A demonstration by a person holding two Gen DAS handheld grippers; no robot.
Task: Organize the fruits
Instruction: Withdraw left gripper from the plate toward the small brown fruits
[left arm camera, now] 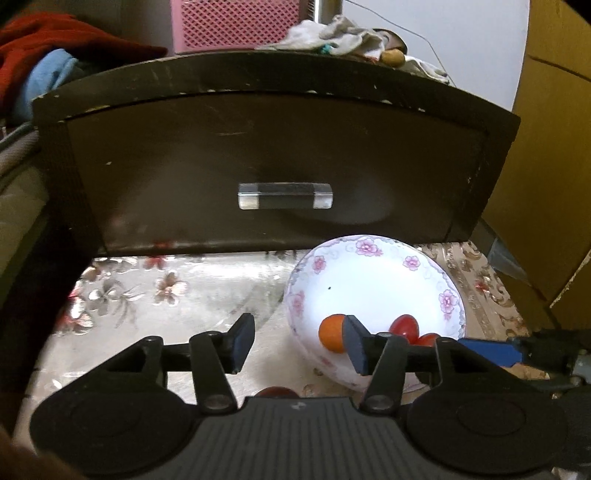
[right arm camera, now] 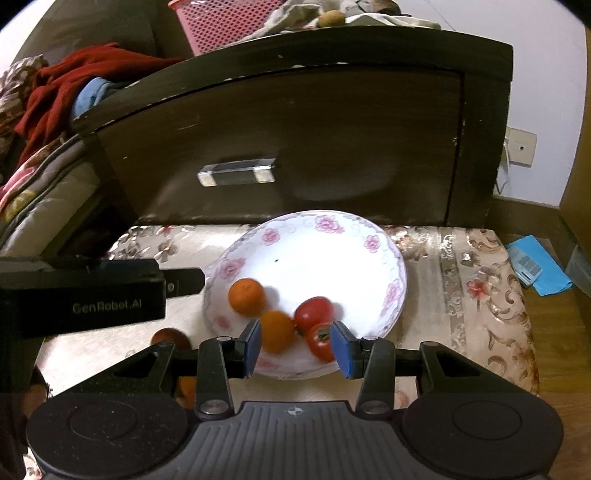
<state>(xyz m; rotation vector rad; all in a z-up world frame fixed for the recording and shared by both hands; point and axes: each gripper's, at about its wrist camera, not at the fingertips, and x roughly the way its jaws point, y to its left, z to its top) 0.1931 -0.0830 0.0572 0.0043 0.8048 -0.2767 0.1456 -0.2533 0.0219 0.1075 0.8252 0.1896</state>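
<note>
With four fruits on the plate (right arm camera: 369, 236), both grippers' jaws open and empty, next: left gripper (left arm camera: 299, 341) fetches the dark fruit (right arm camera: 170, 338) off the surface (right arm camera: 461, 280).

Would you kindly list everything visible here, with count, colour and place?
plate: one, white with pink flowers, on the patterned cloth.
oranges: two, orange, on the plate's near left.
tomatoes: two, red, on the plate's near side.
loose fruit: at least one, reddish, on the cloth left of the plate.
drawer: one, dark brown, silver handle, behind the plate.
basket: one, pink, on top.
left tool: open, empty.
right tool: open, over the plate's near edge.
</note>
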